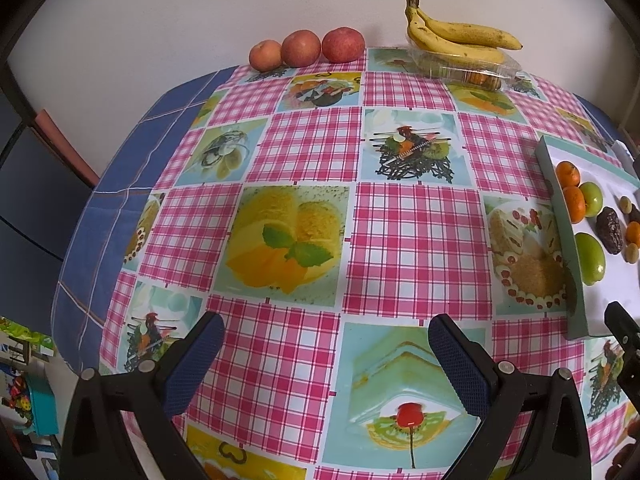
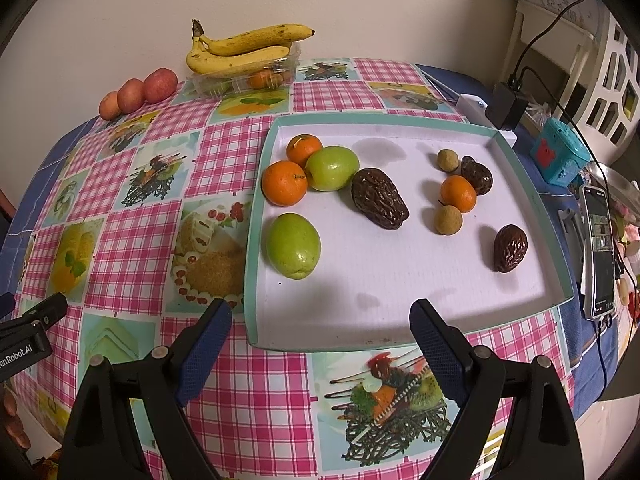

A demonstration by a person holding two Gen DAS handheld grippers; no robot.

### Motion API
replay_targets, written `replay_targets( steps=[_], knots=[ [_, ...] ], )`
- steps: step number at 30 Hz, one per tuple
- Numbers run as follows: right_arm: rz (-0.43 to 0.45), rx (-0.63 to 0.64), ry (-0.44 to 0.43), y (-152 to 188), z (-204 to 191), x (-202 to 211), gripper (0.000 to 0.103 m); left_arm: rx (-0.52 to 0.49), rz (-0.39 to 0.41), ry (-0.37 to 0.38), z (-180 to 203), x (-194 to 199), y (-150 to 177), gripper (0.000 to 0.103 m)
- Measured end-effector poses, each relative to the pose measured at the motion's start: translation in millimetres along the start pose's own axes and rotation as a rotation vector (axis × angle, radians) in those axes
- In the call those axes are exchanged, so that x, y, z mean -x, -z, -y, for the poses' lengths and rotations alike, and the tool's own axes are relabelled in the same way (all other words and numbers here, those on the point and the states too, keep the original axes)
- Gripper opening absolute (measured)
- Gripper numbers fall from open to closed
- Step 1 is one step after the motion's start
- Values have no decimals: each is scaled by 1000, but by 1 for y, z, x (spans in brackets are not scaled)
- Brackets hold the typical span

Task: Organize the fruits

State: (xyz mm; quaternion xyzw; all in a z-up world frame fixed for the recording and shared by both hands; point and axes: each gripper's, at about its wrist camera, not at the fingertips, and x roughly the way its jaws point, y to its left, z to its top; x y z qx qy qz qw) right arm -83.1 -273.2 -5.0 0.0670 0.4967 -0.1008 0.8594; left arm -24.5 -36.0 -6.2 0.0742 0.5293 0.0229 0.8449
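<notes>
A white tray with a teal rim [image 2: 400,332] lies on the checked tablecloth and shows at the right edge of the left wrist view [image 1: 568,256]. In it lie two green fruits [image 2: 293,245], three tangerines [image 2: 285,182], three dark dates [image 2: 379,198] and two small longans [image 2: 448,219]. Three apples [image 1: 301,48] and a banana bunch [image 1: 456,34] on a clear box [image 1: 464,66] sit at the table's far edge. My left gripper [image 1: 326,342] is open and empty over the cloth, left of the tray. My right gripper [image 2: 320,324] is open and empty at the tray's near rim.
A phone [image 2: 599,256], a black charger with cable [image 2: 506,106] and a teal toy [image 2: 560,156] stand right of the tray. The blue undercloth [image 1: 120,184] marks the table's left edge. The wall is right behind the apples and bananas.
</notes>
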Motion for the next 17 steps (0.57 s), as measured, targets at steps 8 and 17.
replay_targets(
  steps=[8, 17],
  knots=[
    [-4, -5, 2, 0, 1, -1, 91, -11, -5, -20, 1, -1, 1, 103],
    [-5, -4, 1, 0, 3, -1, 91, -29, 10, -13, 4, 3, 1, 103]
  ],
)
